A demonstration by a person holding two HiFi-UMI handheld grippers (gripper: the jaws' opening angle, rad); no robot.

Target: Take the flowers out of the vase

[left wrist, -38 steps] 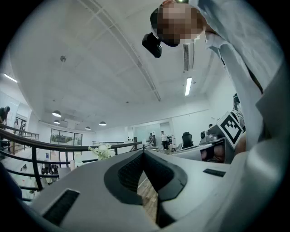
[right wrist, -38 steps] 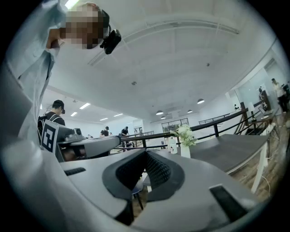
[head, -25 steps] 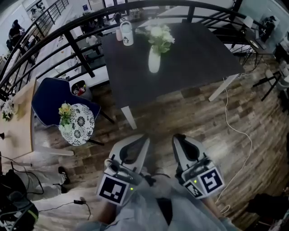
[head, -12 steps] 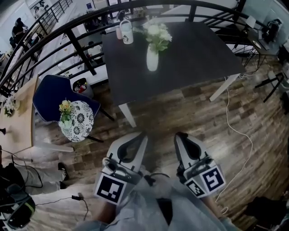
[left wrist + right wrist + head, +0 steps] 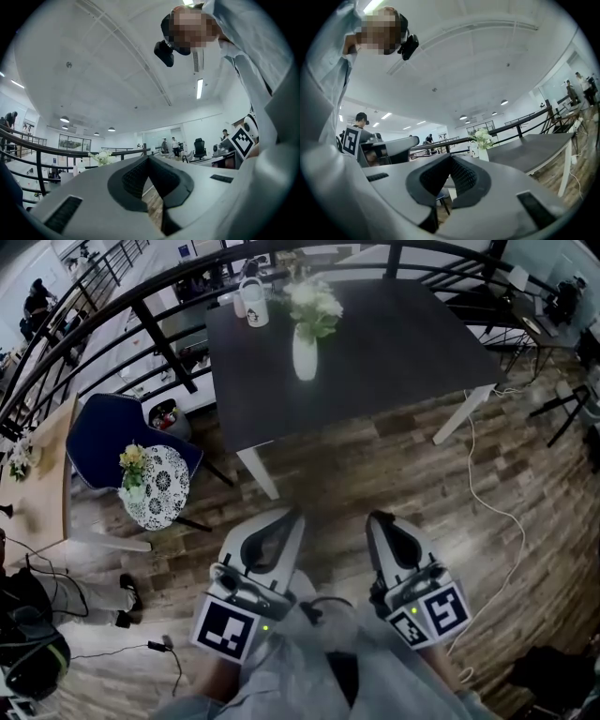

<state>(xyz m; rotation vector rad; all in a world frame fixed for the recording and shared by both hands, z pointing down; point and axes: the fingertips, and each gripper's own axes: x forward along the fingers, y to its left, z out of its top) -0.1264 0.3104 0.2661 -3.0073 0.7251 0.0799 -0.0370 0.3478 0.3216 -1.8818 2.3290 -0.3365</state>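
A white vase with white flowers stands on the dark table at the top of the head view. The flowers and vase also show small in the right gripper view, and the flowers faintly in the left gripper view. My left gripper and right gripper are held side by side low over the wooden floor, well short of the table. Both point level toward it, jaws shut, with nothing in them.
A white jug stands on the table behind the vase. A blue chair and a small patterned round table with yellow flowers are at left. A black railing curves behind. A white cable lies on the floor at right.
The table and vase have shifted up and left in the head view, and both grippers have moved a little across the floor, staying shut.
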